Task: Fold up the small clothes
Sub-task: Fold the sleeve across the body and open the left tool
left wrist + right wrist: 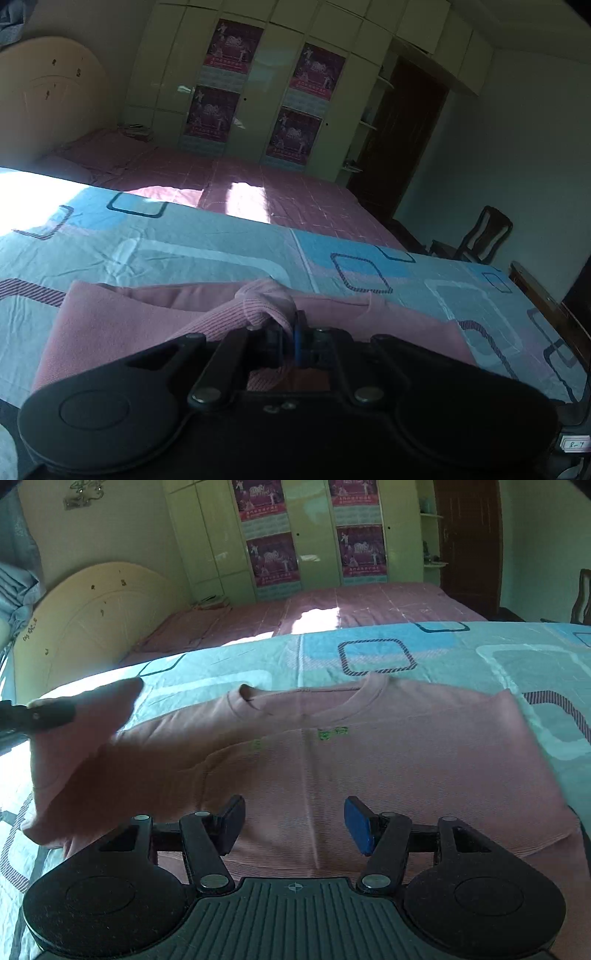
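Observation:
A small pink sweater (369,757) lies flat on the blue patterned sheet (517,664), neckline toward the far side. My left gripper (290,332) is shut on its ribbed sleeve cuff (258,299). In the right wrist view the left gripper (55,714) enters from the left edge, holding the sleeve (92,746) lifted off the bed. The rest of the sweater (110,321) spreads under and beyond the left gripper. My right gripper (295,823) hovers over the sweater's near hem, open, with nothing pinched between its fingers.
Beyond the sheet (184,243) is a pink checked bed (369,602) with a cream headboard (92,620). A wardrobe with posters (273,557) lines the far wall, with a dark door (469,546) beside it. A wooden chair (480,236) stands off the bed's right corner.

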The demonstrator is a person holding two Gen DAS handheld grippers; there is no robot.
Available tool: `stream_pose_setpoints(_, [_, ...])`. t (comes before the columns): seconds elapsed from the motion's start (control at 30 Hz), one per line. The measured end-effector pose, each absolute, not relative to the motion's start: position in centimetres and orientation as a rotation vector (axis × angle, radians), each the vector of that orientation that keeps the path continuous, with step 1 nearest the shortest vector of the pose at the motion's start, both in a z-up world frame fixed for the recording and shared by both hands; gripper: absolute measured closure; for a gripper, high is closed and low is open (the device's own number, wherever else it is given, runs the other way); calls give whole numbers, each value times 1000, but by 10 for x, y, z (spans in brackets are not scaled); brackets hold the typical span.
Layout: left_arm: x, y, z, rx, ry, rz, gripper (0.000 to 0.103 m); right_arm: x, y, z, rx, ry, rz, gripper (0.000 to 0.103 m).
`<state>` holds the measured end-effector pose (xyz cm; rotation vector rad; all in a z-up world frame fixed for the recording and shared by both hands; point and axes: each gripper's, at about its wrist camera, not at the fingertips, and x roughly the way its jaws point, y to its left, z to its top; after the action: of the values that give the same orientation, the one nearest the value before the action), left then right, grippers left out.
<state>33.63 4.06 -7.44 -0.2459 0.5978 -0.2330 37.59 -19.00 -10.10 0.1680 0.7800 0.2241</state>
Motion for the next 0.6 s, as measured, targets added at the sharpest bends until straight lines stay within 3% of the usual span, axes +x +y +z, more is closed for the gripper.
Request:
stream_pose_setpoints(0.13, [346, -20, -114, -141, 691, -306, 95, 372, -230, -101, 206, 799, 215, 44])
stream_pose_setpoints(0.3, [336, -32, -137, -15, 770, -299, 70, 370, -249, -101, 276, 806, 264, 44])
stream_pose_setpoints(0.37, [324, -21, -132, 7, 748, -269, 40, 371, -242, -100, 266, 800, 298, 44])
stream_pose_setpoints(0.4, [317, -16, -128, 16, 730, -247, 35, 373, -237, -100, 258, 800, 319, 44])
stream_pose_setpoints(0.6, [278, 42, -117, 58, 726, -58, 33, 369, -183, -106, 184, 811, 457, 44])
